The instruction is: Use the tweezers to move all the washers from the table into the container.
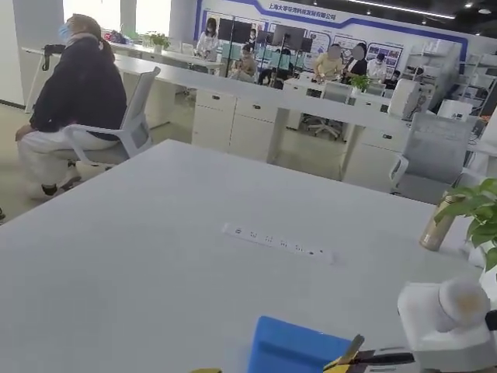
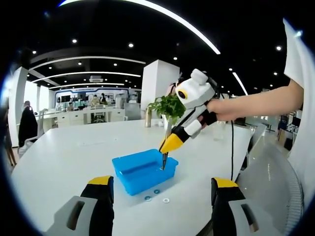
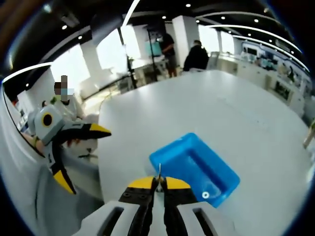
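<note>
Here, on the desk (image 2: 64, 157), a blue container (image 2: 142, 169) is set by the near edge. The left gripper (image 2: 162, 196) is held wide open, empty. The right gripper (image 3: 158, 181) is clamped on the tweezers (image 3: 159, 169), which are dipped into the container. Three washers (image 2: 156, 191) are seen on the desk just beside it.

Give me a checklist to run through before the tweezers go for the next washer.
1. Grip: right gripper shut on the tweezers: ok.
2. Targets: three washers lie on the table beside the container: ok.
3. Container open on top: ok.
4. Tweezers' tips empty: cannot tell.
5. Tips over a washer: not ok, they hang over the container.
6. Clearance: left gripper open, apart from the washers: ok.
</note>
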